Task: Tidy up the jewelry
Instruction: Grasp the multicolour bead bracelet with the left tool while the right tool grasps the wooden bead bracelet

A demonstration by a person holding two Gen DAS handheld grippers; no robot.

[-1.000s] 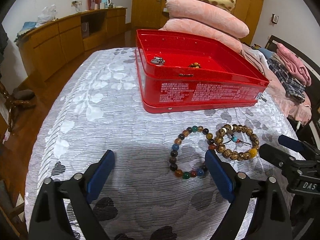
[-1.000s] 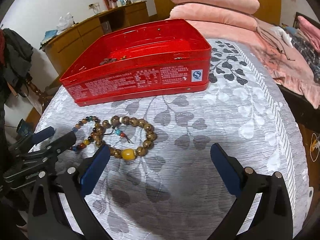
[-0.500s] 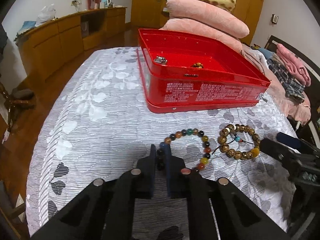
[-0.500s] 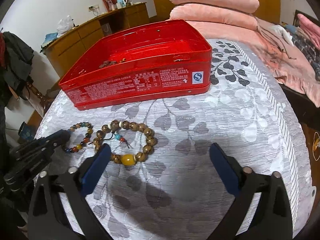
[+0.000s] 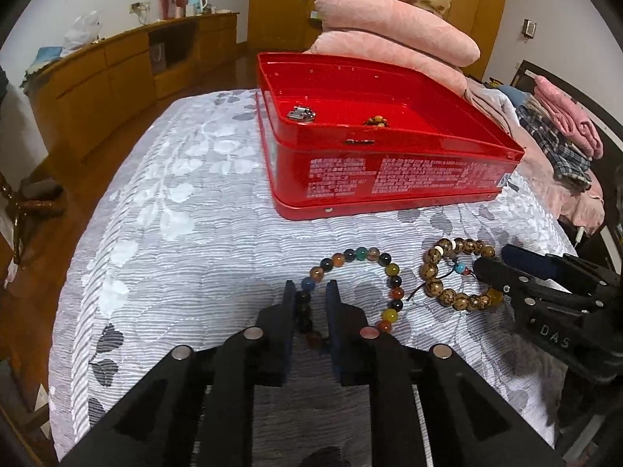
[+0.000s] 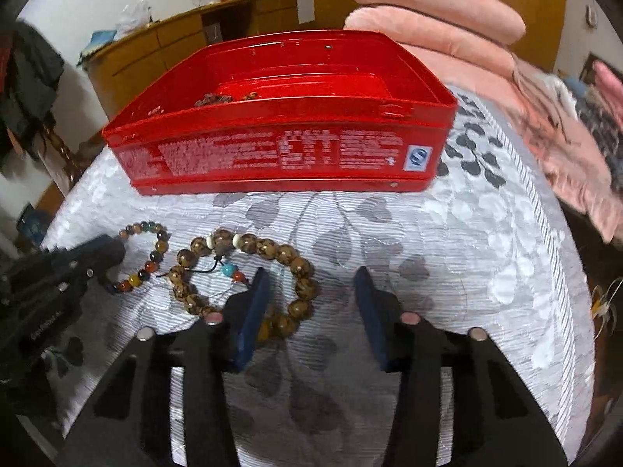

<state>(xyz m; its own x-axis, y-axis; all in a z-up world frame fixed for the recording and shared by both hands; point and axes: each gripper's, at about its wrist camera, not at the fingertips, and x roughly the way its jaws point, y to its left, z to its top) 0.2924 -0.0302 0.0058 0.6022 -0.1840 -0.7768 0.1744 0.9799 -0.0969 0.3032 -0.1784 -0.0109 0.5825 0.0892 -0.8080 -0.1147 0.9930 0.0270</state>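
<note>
A multicoloured bead bracelet (image 5: 390,269) lies on the grey bedspread in front of an open red tin box (image 5: 389,179). My left gripper (image 5: 310,292) is shut on the bracelet's left side. A brown wooden bead bracelet (image 6: 288,253) with a yellow bead lies to its right. My right gripper (image 6: 313,284) is partly closed but still open, and its jaws straddle the brown bracelet's right side. The box (image 6: 280,151) holds a metal clasp piece (image 5: 300,113) and a small brown bead item (image 5: 375,120). The right gripper also shows in the left wrist view (image 5: 502,268).
The bedspread (image 5: 175,202) with its leaf pattern covers the bed. Folded pink quilts (image 5: 393,35) are stacked behind the box. A wooden sideboard (image 5: 109,74) stands at the far left. Clothes (image 5: 564,132) lie at the right edge.
My left gripper closed on the multicoloured bracelet. My right gripper moved forward over the brown bracelet and its jaws narrowed around it.
</note>
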